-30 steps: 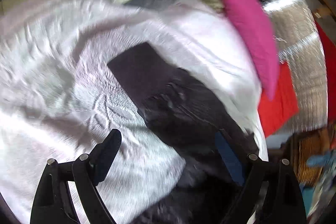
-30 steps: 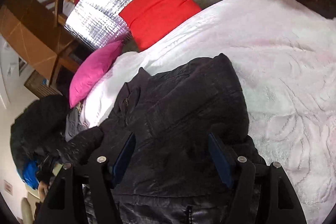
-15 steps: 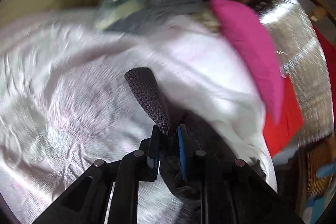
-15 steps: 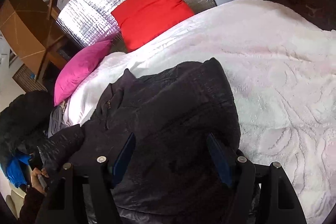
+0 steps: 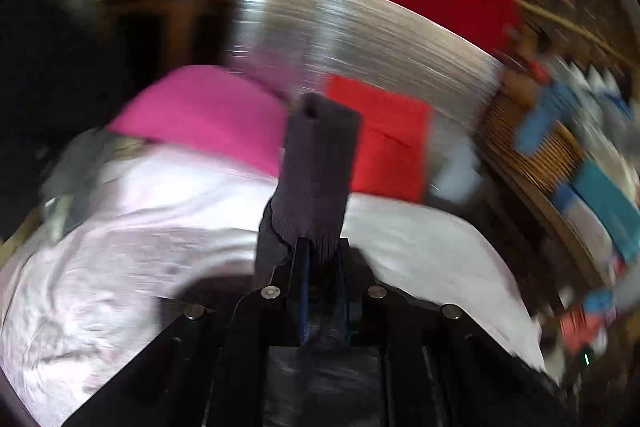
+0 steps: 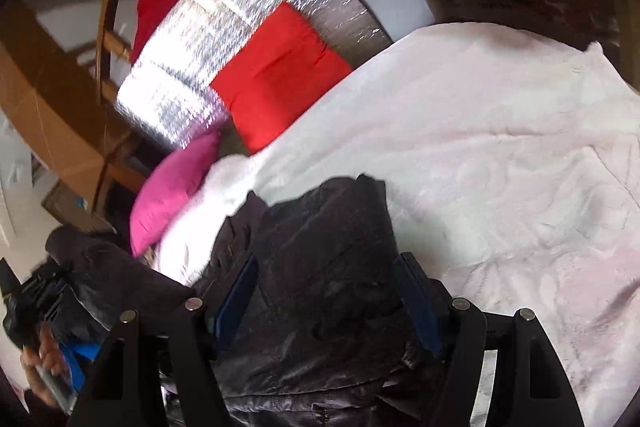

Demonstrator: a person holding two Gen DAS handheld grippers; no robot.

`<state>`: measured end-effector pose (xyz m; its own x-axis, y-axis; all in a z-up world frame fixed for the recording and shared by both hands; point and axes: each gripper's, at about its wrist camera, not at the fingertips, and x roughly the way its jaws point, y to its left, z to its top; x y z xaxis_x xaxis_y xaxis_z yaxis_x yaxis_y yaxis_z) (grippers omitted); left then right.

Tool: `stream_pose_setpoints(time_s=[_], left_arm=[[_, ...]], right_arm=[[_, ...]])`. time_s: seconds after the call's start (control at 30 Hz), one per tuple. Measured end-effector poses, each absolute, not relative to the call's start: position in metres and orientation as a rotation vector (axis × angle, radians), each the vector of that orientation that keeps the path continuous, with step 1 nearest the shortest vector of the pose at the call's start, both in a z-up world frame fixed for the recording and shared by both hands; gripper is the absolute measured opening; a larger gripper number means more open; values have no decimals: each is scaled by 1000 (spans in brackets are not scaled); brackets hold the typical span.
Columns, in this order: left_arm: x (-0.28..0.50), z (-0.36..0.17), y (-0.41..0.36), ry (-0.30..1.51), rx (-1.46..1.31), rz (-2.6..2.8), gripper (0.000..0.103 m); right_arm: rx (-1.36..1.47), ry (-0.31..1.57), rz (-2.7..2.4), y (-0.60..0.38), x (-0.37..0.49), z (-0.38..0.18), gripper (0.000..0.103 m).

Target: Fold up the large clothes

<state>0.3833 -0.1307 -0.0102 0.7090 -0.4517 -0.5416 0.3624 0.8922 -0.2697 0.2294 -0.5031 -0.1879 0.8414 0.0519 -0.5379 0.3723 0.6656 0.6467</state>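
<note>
While my left gripper (image 5: 322, 259) pinches the ribbed cuff (image 5: 320, 171), lifted off the near-left of the bed (image 6: 500, 147), I'd carry it across the jacket (image 6: 320, 267) smoothly — right gripper (image 6: 328, 291), fingers spread, hovering ready.

the left wrist view is motion-blurred; shelf clutter (image 5: 592, 163) at its right edge is unreadable. the jacket's (image 6: 320, 267) lower part runs off the right wrist view's bottom edge, behind the gripper frame.
</note>
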Motion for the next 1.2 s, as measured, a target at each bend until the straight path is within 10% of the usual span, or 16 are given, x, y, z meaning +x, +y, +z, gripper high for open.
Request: stream_pose_setpoints(time_s=[0.17,0.33,1.13,1.2], left_arm=[[338,-29,-241,746,80,-663,17],[306,-49,-248,751,124,-726,68],[400,-215,-21,944,-115,-60,69],[407,-222,-24,963,-132,-70,69]], right_arm=[[857,545,-166,-512,224,-185,74],[886,557,-133,-513,222,-187,74],[715,777,-175,-477,305,-240,71],[649,784,-179,-465,311,-242,59]])
